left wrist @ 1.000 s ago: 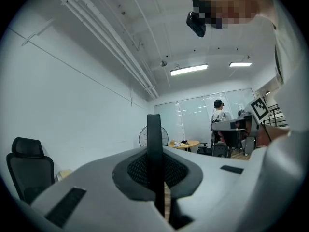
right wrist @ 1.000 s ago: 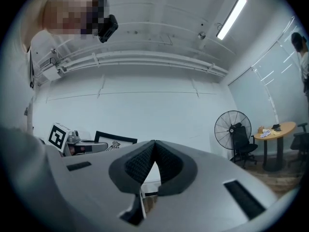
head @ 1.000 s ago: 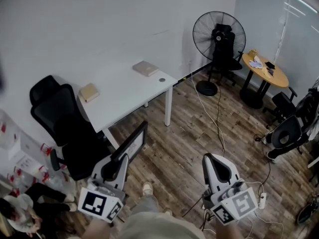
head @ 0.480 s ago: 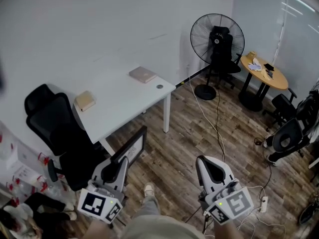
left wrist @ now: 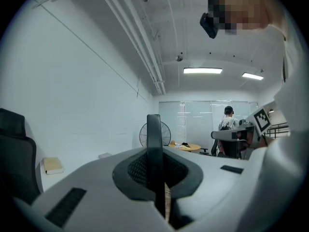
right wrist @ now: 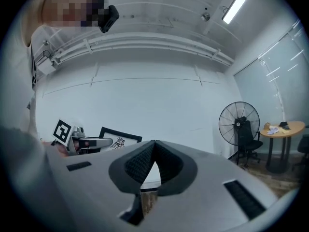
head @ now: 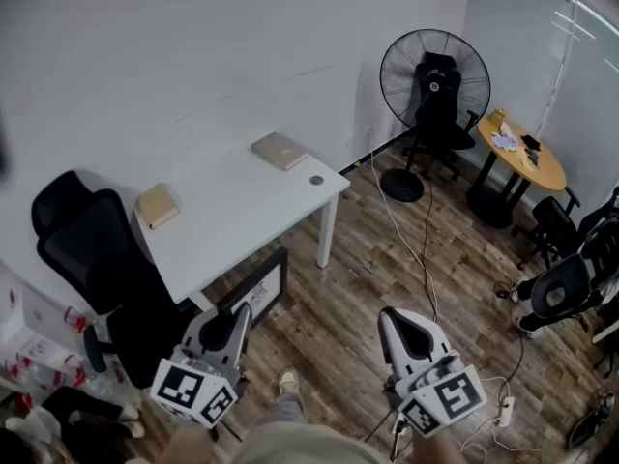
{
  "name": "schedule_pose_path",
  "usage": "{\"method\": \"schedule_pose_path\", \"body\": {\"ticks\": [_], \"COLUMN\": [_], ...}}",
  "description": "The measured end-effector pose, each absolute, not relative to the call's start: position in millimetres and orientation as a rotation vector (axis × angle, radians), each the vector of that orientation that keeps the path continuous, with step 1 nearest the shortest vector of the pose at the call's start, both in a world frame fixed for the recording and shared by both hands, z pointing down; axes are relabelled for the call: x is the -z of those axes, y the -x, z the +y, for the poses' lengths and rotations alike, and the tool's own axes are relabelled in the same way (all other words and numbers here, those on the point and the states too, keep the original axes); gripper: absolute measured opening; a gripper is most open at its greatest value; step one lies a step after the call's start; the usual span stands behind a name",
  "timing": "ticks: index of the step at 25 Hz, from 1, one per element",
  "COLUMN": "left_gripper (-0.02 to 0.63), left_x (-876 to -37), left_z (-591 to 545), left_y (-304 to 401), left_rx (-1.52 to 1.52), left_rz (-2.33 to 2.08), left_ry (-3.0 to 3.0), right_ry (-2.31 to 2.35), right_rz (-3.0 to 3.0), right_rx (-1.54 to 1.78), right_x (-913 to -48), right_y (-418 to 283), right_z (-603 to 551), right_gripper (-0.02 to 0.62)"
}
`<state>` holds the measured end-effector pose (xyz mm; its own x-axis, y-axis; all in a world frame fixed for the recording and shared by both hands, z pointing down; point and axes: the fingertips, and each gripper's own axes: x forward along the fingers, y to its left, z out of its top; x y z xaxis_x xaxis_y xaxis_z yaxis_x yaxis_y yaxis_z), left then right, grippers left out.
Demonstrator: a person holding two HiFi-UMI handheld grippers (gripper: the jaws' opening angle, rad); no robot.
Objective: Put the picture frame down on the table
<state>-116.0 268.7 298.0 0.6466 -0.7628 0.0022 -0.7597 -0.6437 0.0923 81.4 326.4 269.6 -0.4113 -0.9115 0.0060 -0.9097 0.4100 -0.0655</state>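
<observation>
Head view: the left tongs (head: 235, 319) are clamped tight on the near end of the picture frame (head: 259, 290). The frame is held on edge, its long side running from 7 to 1 o'clock. The bench (head: 227, 211) lies at 12 o'clock, just beyond the frame's far end. The right tongs (head: 390, 319) are pinched together on nothing, well apart at 3 o'clock.

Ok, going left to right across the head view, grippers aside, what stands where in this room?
black office chair → picture frame → standing fan → round wooden table
</observation>
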Motion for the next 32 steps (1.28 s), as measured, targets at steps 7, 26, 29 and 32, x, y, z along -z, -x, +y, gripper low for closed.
{"method": "schedule_pose_path", "body": {"ticks": [7,26,29,32], "left_gripper": [0.031,0.031,0.031,0.031], "left_x": [-313.2,-349.3,-357.2,-364.2], "left_z": [177.5,20.7,6.8,-13.4], "left_y": [131.4,166.4,159.3,151.9], "left_rx": [0.005,0.093,0.103,0.105], "left_rz": [-1.221,-1.155,-1.143,-1.146], "left_ry": [-2.759,-2.582,-2.553,-2.527], "right_ry": [1.715,1.765,1.770,1.750], "right_rz": [2.625,2.668,2.670,2.685], "right_rx": [0.143,0.166,0.186,0.202], "right_x": [-279.4,-304.4,-311.4,-316.5], "right_y": [-57.2,-21.2,-29.6,-36.4], "right_z": [236.1,88.4,73.5,52.5], "right_gripper": [0.023,0.023,0.023,0.023]}}
